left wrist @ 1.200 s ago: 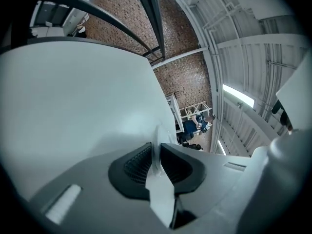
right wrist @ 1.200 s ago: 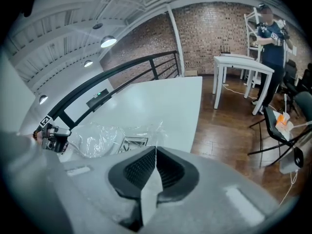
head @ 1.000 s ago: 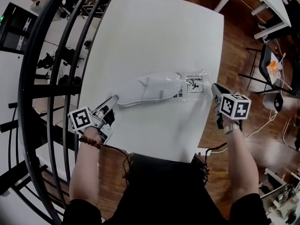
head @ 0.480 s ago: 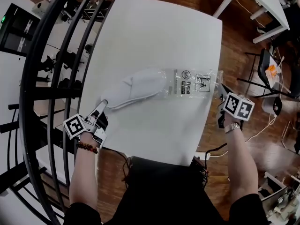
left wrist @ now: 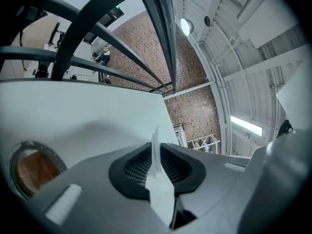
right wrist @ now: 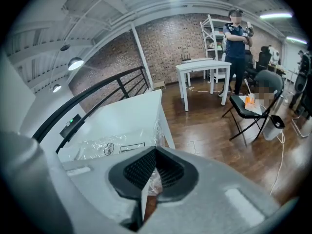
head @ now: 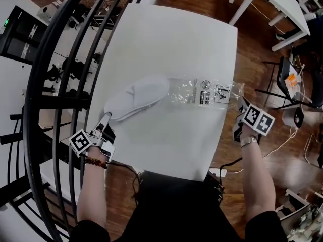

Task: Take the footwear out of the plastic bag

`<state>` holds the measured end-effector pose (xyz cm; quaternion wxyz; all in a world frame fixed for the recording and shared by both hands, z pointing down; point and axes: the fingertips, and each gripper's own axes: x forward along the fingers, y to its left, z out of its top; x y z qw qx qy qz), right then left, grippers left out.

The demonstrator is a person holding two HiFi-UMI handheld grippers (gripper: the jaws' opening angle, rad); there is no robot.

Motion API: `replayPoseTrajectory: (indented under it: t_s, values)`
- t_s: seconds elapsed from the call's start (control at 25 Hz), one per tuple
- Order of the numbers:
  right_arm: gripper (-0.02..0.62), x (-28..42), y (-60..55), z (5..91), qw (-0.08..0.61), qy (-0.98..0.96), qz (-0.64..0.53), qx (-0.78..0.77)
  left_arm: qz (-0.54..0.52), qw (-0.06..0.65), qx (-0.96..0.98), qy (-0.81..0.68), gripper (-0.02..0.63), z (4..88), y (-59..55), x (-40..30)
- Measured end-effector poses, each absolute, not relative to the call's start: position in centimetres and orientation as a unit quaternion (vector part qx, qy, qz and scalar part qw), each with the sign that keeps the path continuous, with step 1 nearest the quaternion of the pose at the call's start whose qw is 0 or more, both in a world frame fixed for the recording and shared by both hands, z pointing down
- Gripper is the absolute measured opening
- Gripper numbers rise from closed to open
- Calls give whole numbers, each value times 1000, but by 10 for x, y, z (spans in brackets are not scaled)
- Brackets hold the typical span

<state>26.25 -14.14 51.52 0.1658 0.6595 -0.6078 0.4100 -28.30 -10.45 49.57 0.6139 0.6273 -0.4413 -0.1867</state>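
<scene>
Two grippers work opposite ends of one load on the white table (head: 176, 39). Your left gripper (head: 106, 118) is clamped on a thin white edge at the heel of the slipper (head: 136, 97), and your right gripper (head: 242, 105) is pinched tight on the far end of the clear plastic bag (head: 202, 91) at the table's right edge. Expect the slipper to be very light and soft. It looks like a flimsy cloth-and-foam piece that will bend and trail rather than lift as a stiff unit, and little more than its rim sits between the left pads, so that hold could slide off under a sharp tug. The sole's heel edge is the sensible place to hold it, with a deeper bite if it starts to slip. The bag looks slick and crinkly and is likely to stretch or skid, so its end needs the firm pinch you have on it. The slipper is plain white, flat and open-backed, with a seam across its upper. It lies lengthwise near the table's middle, heel toward your left gripper and toe at the bag's mouth. Most of it is outside the film, though the head view does not show whether the toe tip has cleared it. The bag lies drawn out and looks otherwise empty, with black-and-white printed labels near your right gripper.
</scene>
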Motion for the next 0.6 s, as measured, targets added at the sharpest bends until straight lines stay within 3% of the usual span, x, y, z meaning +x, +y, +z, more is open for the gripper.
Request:
replayPoseTrajectory:
  t_s: [0.6]
  values:
    - [-5,246,-128,510,103,-583,450,668,-209,609,611,-461,77,498,-93,-291]
